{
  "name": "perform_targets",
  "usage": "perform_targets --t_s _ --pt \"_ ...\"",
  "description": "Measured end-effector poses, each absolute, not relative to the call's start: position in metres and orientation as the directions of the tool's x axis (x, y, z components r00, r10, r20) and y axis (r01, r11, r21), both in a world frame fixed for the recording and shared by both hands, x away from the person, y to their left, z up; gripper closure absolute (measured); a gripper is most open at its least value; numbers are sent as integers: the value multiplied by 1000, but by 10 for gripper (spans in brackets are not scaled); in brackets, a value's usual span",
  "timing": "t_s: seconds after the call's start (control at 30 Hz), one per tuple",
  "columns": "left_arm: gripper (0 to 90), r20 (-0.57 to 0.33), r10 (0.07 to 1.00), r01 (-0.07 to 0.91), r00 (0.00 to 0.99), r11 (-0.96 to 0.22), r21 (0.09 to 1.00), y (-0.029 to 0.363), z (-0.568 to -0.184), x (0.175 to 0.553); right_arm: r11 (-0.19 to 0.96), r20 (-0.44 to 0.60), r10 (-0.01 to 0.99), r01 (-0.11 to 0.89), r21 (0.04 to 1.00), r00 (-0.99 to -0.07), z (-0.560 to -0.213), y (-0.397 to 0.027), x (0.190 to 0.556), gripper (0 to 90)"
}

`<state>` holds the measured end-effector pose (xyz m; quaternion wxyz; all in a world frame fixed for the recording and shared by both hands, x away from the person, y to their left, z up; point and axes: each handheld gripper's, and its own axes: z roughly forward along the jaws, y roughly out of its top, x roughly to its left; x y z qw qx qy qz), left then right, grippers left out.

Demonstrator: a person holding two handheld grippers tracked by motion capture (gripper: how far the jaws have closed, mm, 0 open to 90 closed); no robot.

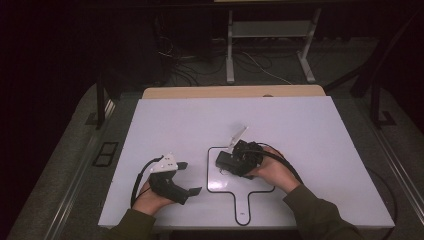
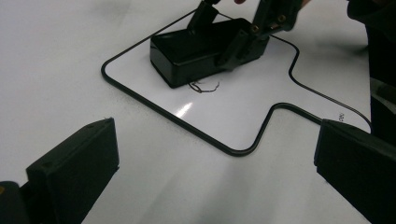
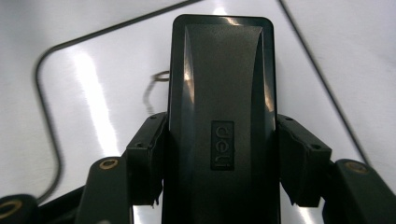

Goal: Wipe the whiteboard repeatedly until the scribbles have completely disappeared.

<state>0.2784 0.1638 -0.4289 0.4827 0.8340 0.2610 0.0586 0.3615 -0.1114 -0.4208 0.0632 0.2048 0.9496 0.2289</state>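
Note:
A black block eraser (image 1: 226, 161) (image 2: 196, 49) with a small embossed label lies inside a paddle-shaped black outline (image 1: 215, 190) (image 2: 187, 128) drawn on the white table top (image 1: 300, 130). My right gripper (image 1: 236, 159) (image 3: 219, 154) is shut on the eraser (image 3: 222, 93), one jaw on each long side. A thin dark scribble (image 2: 204, 87) (image 3: 152, 91) marks the surface beside the eraser. At the left of the table, a hand holds my left gripper (image 1: 190, 178) (image 2: 215, 163) open and pointing toward the outline, nothing between its jaws.
A wooden strip (image 1: 232, 92) runs along the table's far edge. Beyond it stand a metal frame (image 1: 270, 30) and loose cables on the dark floor. Bare white surface lies to the far left and right of the outline.

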Motion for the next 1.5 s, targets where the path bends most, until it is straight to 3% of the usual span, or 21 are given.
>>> perform_targets --t_s 0.33,0.87,1.33,1.5 --pt "0 -155 491 380 857 -401 834 164 -429 279 797 -27 455 394 459 -890 -421 -111 376 387" --pt "0 -153 492 378 857 -399 835 164 -429 278 847 -32 335 286 448 -942 -420 -81 347 387" --pt "0 -154 491 378 857 -397 836 164 -429 278 822 -23 403 350 449 -915 -420 -89 378 387" --pt "0 -153 490 377 858 -399 836 163 -429 278 832 -27 386 336 442 -922 -420 -84 370 387"
